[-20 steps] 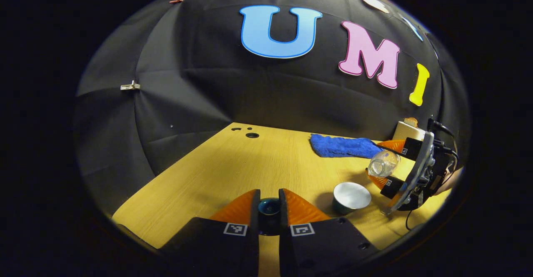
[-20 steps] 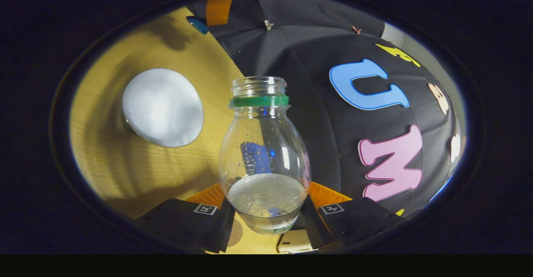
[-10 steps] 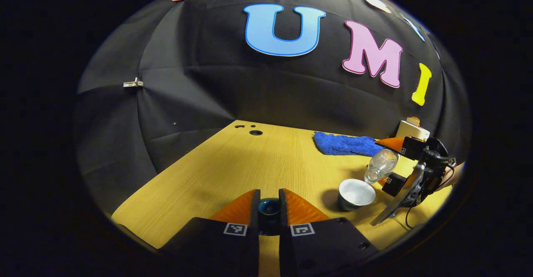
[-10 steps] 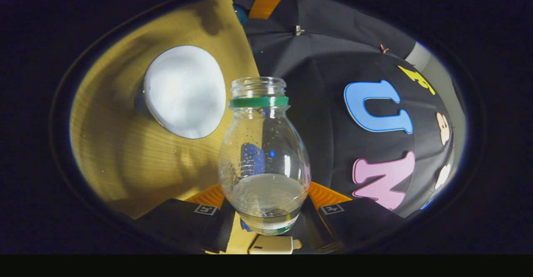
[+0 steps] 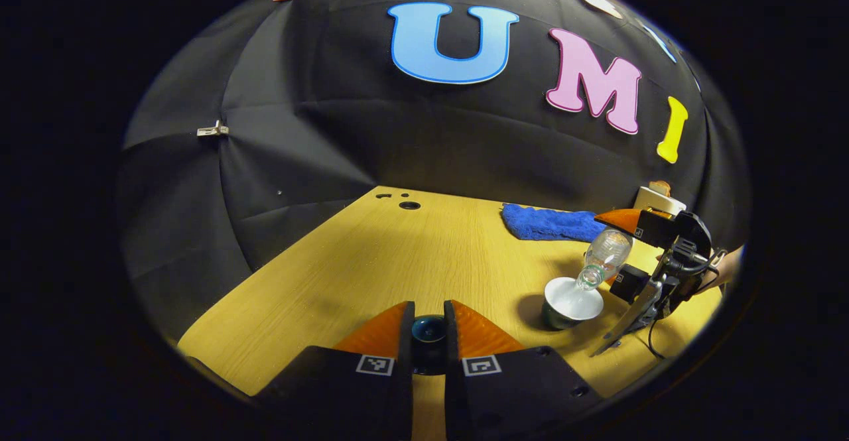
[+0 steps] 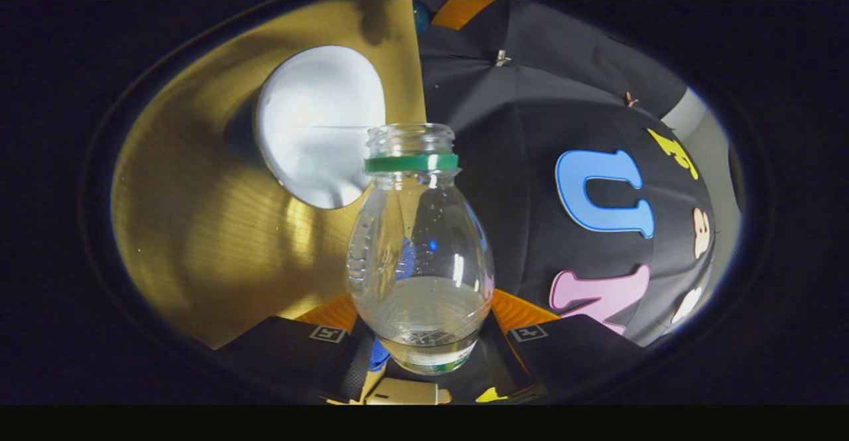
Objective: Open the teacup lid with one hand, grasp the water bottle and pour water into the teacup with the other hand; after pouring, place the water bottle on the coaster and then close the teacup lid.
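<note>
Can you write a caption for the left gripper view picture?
The left tool holds the teacup lid while the right tool tips the water bottle over the open teacup.

The light wood-grain surface carries an uncovered teacup with a white inside near its right side, a crumpled blue cloth by the back edge, a cream-coloured box-like item beyond that, and small dark holes at its far corner.

The lid sits mostly hidden between fingers — bottle's base likewise.
</note>
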`<state>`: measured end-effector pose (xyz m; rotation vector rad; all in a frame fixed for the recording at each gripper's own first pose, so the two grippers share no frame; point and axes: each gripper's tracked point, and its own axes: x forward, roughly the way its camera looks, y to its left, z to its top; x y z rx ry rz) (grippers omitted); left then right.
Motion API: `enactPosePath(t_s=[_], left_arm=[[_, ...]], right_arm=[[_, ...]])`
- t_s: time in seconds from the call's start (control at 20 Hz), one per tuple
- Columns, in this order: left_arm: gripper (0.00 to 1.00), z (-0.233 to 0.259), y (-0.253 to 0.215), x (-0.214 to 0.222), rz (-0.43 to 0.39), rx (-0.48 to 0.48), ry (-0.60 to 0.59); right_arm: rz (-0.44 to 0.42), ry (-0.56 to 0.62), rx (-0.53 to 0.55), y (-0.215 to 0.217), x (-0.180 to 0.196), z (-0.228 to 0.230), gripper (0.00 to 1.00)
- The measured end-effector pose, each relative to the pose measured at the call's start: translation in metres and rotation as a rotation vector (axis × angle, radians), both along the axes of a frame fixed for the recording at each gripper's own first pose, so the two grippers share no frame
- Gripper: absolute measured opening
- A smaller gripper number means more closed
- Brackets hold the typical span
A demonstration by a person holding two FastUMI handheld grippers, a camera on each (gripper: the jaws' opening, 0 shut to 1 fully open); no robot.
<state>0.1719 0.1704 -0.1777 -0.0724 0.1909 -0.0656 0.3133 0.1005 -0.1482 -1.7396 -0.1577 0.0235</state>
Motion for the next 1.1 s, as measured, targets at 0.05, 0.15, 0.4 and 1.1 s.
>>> enactPosePath(t_s=[0.05,0.15,0.4,1.1], left_arm=[[0.23,0.0,0.0,0.001,-0.001,0.0,0.0],[0.19,0.001,-0.002,0.002,-0.005,0.001,-0.001],[0.23,0.005,-0.003,0.004,-0.007,0.033,-0.009],[0.2,-0.002,0.001,0.001,-0.005,0.046,0.008]], right_arm=[[0.004,-0.001,-0.011,0.0,0.001,0.0,0.74],[0.014,-0.006,-0.031,0.0,0.001,0.001,0.74],[0.036,-0.017,-0.076,0.001,0.002,0.003,0.74],[0.108,-0.11,-0.221,0.008,0.004,0.015,0.74]])
